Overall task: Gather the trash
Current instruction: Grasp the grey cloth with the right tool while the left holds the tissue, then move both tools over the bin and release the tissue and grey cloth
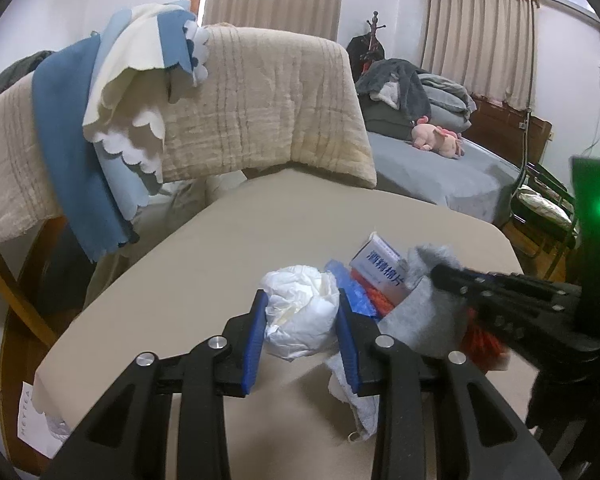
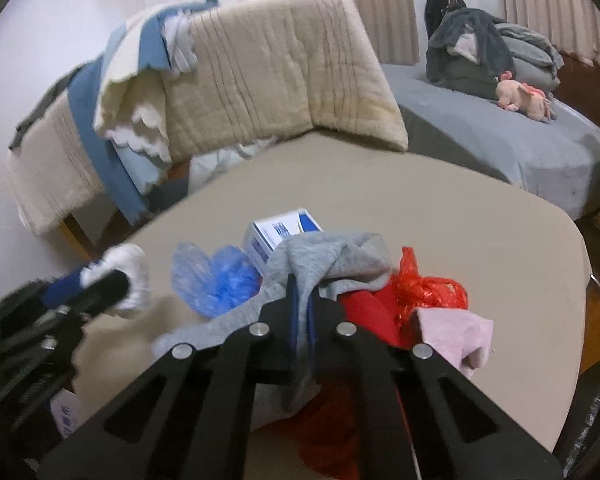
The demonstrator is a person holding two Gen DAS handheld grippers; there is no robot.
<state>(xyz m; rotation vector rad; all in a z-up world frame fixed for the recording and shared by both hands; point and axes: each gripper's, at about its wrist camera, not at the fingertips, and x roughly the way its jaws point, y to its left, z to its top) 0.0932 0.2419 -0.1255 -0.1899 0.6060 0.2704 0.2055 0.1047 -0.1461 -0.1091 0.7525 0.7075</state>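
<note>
Over table [image 1: 180, 264], both tools [image 1: 302, 300] tilted downward

Pink plush toy [image 1: 440, 138] on grey bed [image 1: 440, 176]

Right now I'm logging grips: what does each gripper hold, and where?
Left gripper: crumpled white paper, pinched across its sides. Right gripper: grey cloth, by a fold.

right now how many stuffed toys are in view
1: a pink stuffed toy lies on the grey bed beyond the table, beside the piled bedding. Others may be hidden under it.
</note>
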